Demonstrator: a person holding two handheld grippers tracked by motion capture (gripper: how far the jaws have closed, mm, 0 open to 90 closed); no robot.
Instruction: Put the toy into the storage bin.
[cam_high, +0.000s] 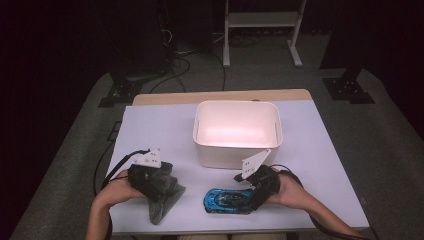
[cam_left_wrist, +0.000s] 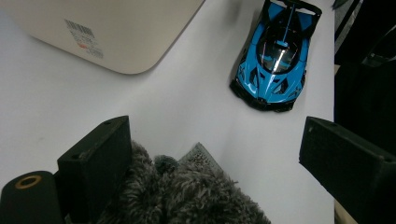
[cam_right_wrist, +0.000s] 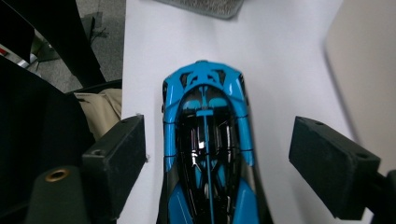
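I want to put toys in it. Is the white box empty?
Yes, it looks empty. From the high view, the white bin is open on top and its inside shows bare. The blue toy car sits outside it on the table.

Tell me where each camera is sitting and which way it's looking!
High view: above the person's side of the table, looking forward and down at the white bin; both forearms, the left gripper and the right gripper show.
Left gripper view: rides the left gripper, looking across the table over the grey fuzzy cloth; its two black jaws show, wide apart.
Right gripper view: rides the right gripper, looking down along the blue toy car; its jaws stand either side.
Shared: both gripper views show the car, cloth and bin.
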